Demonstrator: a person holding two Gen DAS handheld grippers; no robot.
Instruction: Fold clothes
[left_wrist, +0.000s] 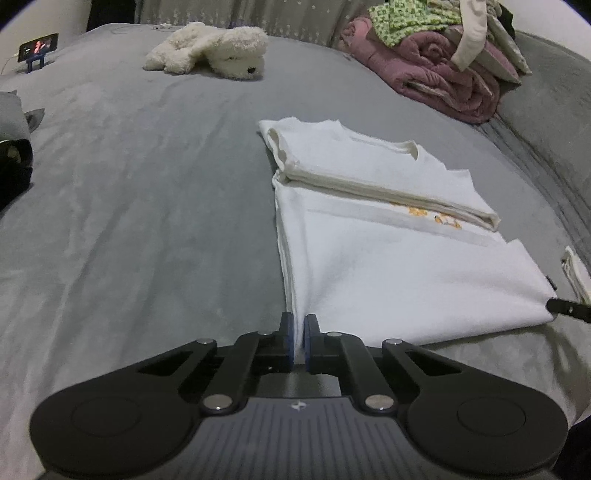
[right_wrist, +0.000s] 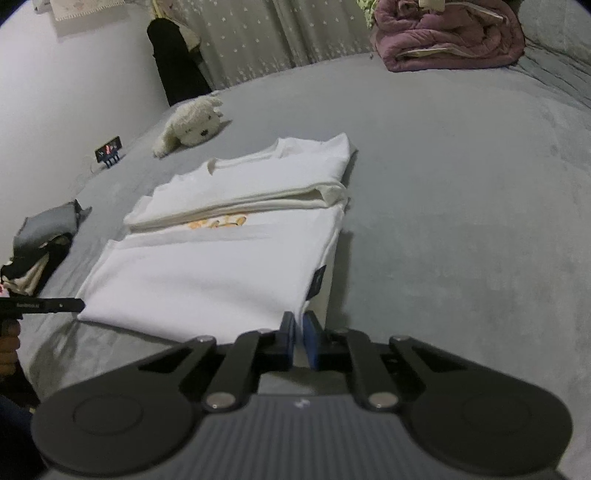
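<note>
A white T-shirt (left_wrist: 388, 266) (right_wrist: 207, 273) lies on the grey bed (left_wrist: 147, 206), its top part folded down over the body, with an orange print showing at the fold. My left gripper (left_wrist: 299, 323) is shut on the shirt's near left hem corner, and white cloth shows between the pads. My right gripper (right_wrist: 299, 321) is shut on the near right hem corner, beside a small black tag (right_wrist: 317, 282). In the right wrist view the left gripper's tip (right_wrist: 74, 305) rests at the shirt's other near corner.
A white plush toy (left_wrist: 218, 51) (right_wrist: 188, 125) lies beyond the shirt. A purple quilt with clothes on it (left_wrist: 443, 77) (right_wrist: 443, 37) sits at the far right. A phone on a stand (left_wrist: 38, 48) and a grey and dark clothes pile (right_wrist: 40, 243) are at the left.
</note>
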